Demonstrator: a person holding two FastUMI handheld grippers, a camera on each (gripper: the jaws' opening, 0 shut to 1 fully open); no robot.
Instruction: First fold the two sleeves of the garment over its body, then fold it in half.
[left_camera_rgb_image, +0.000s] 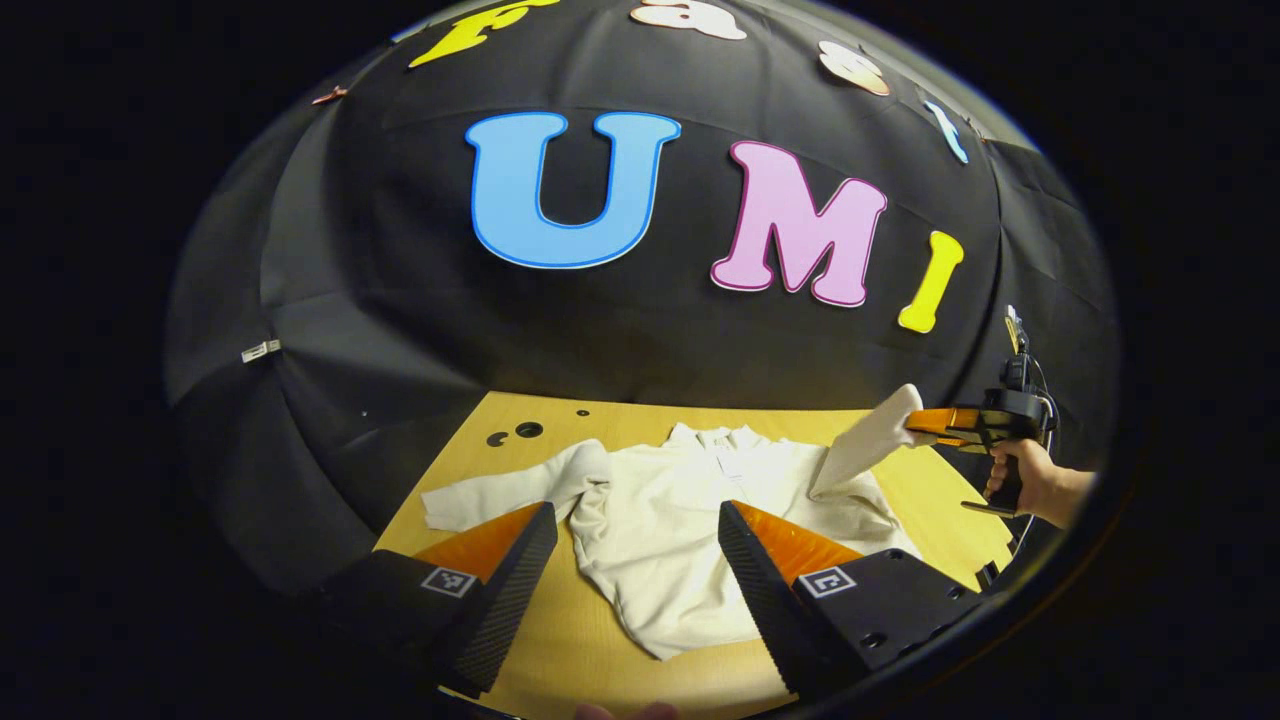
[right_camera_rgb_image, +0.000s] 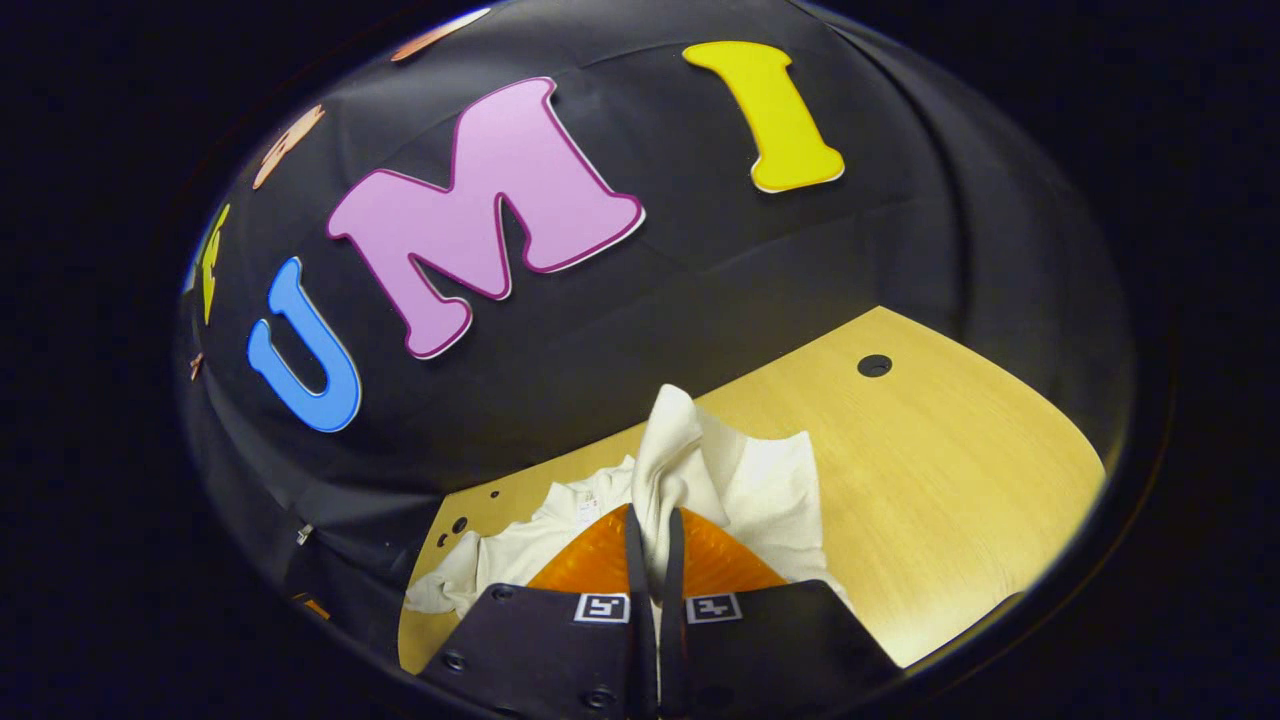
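**Operator:** Right claw (right_camera_rgb_image: 652, 545) had its two fingers pressed together on the cuff of one sleeve (right_camera_rgb_image: 672, 440) of the cream-white knitted long-sleeved garment (left_camera_rgb_image: 690, 500), and I had that sleeve lifted off the pale wooden table (right_camera_rgb_image: 950, 480). In the left gripper view I could see the same claw out near the table's right edge, held by a hand (left_camera_rgb_image: 1035, 480), with the sleeve rising from the shoulder up to its tips.

**Observer:** And your left claw?

**Operator:** Left claw (left_camera_rgb_image: 637, 520) was spread wide and held nothing. It hovered over the near part of the garment, one finger toward the flat sleeve (left_camera_rgb_image: 500, 490), the other over the body.

**Observer:** How far along did you judge it?

**Operator:** Early. Neither sleeve lay folded over the body. One was raised, not yet laid across; the other lay stretched out flat toward the table's left edge. The fold in half was untouched.

**Observer:** Room to work?

**Operator:** Plenty, I judged. The garment sat about mid-table with its collar toward the far edge and its hem near the front edge. Bare wood ran to the right of the raised sleeve. The flat sleeve's cuff reached close to the left edge, so that side looked tightest.
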